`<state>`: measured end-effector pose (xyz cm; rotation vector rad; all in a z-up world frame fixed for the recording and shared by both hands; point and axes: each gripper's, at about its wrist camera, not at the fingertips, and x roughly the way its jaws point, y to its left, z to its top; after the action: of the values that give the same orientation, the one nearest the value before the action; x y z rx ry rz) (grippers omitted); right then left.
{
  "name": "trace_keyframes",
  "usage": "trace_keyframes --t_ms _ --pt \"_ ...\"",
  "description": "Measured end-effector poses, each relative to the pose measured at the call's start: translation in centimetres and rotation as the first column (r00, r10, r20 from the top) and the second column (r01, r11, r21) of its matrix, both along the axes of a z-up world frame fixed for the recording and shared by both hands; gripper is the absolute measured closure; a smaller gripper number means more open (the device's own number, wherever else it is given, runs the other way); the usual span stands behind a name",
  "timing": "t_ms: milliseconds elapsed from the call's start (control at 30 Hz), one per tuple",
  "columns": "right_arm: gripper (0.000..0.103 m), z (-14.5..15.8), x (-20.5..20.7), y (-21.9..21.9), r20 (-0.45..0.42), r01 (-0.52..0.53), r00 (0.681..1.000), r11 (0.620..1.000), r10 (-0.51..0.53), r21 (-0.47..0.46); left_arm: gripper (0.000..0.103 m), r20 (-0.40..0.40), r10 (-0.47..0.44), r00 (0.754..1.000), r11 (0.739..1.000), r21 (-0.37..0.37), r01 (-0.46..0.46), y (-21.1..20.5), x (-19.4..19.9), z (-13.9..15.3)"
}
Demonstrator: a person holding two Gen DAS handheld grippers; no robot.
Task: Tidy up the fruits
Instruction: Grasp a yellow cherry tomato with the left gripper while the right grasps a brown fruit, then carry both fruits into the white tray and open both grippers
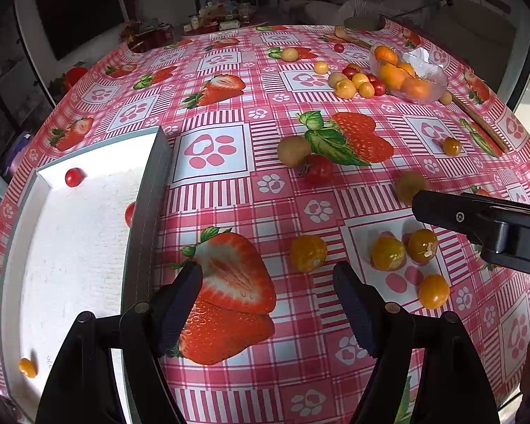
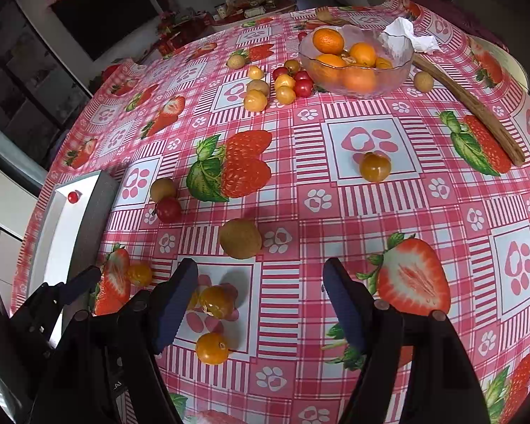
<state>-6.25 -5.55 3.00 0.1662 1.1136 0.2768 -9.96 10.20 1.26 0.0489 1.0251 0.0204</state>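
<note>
White tray (image 1: pixel 88 247) sits at the left edge of the worktop (image 1: pixel 265 190), which carries a pink strawberry-print cloth. Inside the tray: one red cherry tomato (image 1: pixel 73 177) in the far corner, a second red one (image 1: pixel 130 213) against the right wall, and one small orange fruit (image 1: pixel 27 367) at the near end.

Left claw (image 1: pixel 268 314): spread wide, holding nothing, touching nothing. It hangs over the cloth just right of the tray wall. An orange fruit (image 1: pixel 307 253) lies just beyond its tips.

Further right, three orange fruits (image 1: pixel 388 253) lie in a loose group on a paw-print square. A brown fruit (image 2: pixel 240 239) lies beyond them, near mid-worktop.

Right claw (image 2: pixel 260 302): spread wide, nothing held. One orange fruit (image 2: pixel 216 301) lies just beside the left finger; whether they touch cannot be told.

Far right: a glass bowl (image 2: pixel 357 83) holds oranges (image 2: pixel 328 41), with crumpled tissue (image 2: pixel 406 37) on its rim. A cluster of small yellow and red fruits (image 2: pixel 286 81) lies just left of the bowl. A single orange fruit (image 2: pixel 375 167) lies apart, nearer than the bowl.
</note>
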Motion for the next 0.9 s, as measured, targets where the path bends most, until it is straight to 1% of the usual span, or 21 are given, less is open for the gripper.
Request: trace_keyframes --t_ms 133,200,233,267,300,333,367,400,433,467,533,567,633,733,900 --pt "0.029 -0.5 0.8 0.7 0.002 -0.009 1.000 1.000 0.009 -0.018 0.026 0.006 -0.013 1.000 1.000 -0.015 0.013 -0.2 0.5 -0.2" --pt "0.033 -0.5 1.0 1.0 0.008 -0.018 1.000 0.999 0.018 -0.037 0.026 0.008 -0.029 1.000 0.999 -0.022 0.029 -0.5 0.7 -0.3" --pt "0.037 -0.5 1.1 1.2 0.009 -0.018 1.000 0.999 0.019 -0.046 0.026 0.009 -0.035 0.999 0.999 -0.022 0.035 -0.6 0.8 -0.3" --pt "0.043 -0.5 1.2 1.4 0.011 -0.021 1.000 0.998 0.022 -0.058 0.026 0.010 -0.041 0.999 0.999 -0.021 0.041 -0.7 0.8 -0.3" --pt "0.054 -0.5 1.4 1.5 0.012 -0.028 1.000 0.997 0.028 -0.068 0.026 0.010 -0.046 0.999 0.999 -0.024 0.046 -0.8 0.9 -0.2" --pt "0.059 -0.5 1.4 1.7 0.012 -0.037 0.999 0.996 0.038 -0.076 0.029 0.010 -0.050 0.999 0.998 -0.032 0.050 -0.8 0.9 -0.2" --pt "0.069 -0.5 1.4 1.9 0.013 -0.044 0.999 0.995 0.045 -0.085 0.036 0.010 -0.057 0.998 0.997 -0.053 0.057 -0.8 0.8 -0.2" --pt "0.073 -0.6 1.4 2.2 0.015 -0.049 0.999 0.994 0.051 -0.099 0.039 0.010 -0.059 0.998 0.996 -0.062 0.059 -0.8 0.8 -0.1" --pt "0.073 -0.6 1.4 2.3 0.020 -0.052 0.998 0.993 0.054 -0.106 0.046 0.013 -0.062 0.998 0.996 -0.059 0.063 -0.9 0.8 -0.1" --pt "0.073 -0.6 1.3 2.3 0.021 -0.053 0.998 0.993 0.055 -0.106 0.061 0.017 -0.072 0.997 0.995 -0.068 0.073 -0.9 0.8 0.0" --pt "0.073 -0.6 1.2 2.0 0.014 -0.048 0.999 0.995 0.049 -0.084 0.076 0.015 -0.086 0.996 0.994 -0.069 0.087 -1.2 0.9 0.2" --pt "0.073 -0.6 1.1 1.7 0.006 -0.043 0.999 0.997 0.043 -0.065 0.081 0.014 -0.092 0.996 0.993 -0.075 0.093 -1.2 0.9 0.2" --pt "0.073 -0.5 0.8 1.1 -0.007 -0.034 0.999 0.999 0.033 -0.034 0.081 0.016 -0.096 0.995 0.991 -0.088 0.097 -1.2 0.7 0.3" --pt "0.073 -0.2 -0.1 0.3 -0.010 -0.027 1.000 0.999 0.027 -0.019 0.081 0.021 -0.095 0.995 0.987 -0.131 0.097 -1.1 0.0 0.4" --pt "0.073 0.6 -2.4 -1.0 -0.004 -0.017 1.000 1.000 0.017 -0.001 0.081 0.048 -0.104 0.993 0.986 -0.127 0.110 -1.0 -1.9 1.5"
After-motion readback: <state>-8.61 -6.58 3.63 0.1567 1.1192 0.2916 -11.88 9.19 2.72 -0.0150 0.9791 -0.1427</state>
